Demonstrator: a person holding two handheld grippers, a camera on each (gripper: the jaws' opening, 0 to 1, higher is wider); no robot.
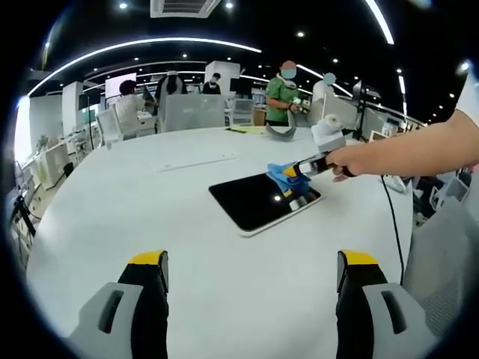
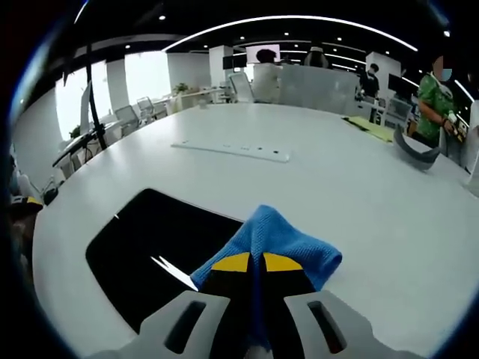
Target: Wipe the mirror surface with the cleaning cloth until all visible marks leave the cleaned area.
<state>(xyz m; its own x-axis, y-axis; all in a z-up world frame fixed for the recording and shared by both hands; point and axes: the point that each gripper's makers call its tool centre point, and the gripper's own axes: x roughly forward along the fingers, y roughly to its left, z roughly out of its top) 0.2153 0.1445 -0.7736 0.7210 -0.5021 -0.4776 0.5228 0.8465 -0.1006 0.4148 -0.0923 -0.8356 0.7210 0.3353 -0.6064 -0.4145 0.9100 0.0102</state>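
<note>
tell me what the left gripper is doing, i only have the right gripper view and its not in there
Observer: The left gripper hangs above bare table, jaws wide apart, holding nothing.
Operator: how far onto the mirror is my cloth
Observer: In the left gripper view the blue cloth sits at the mirror's far right corner, most of the glass uncovered.
Operator: anything near my hand
Observer: A black cable trails off the table edge just beyond the hand.
</note>
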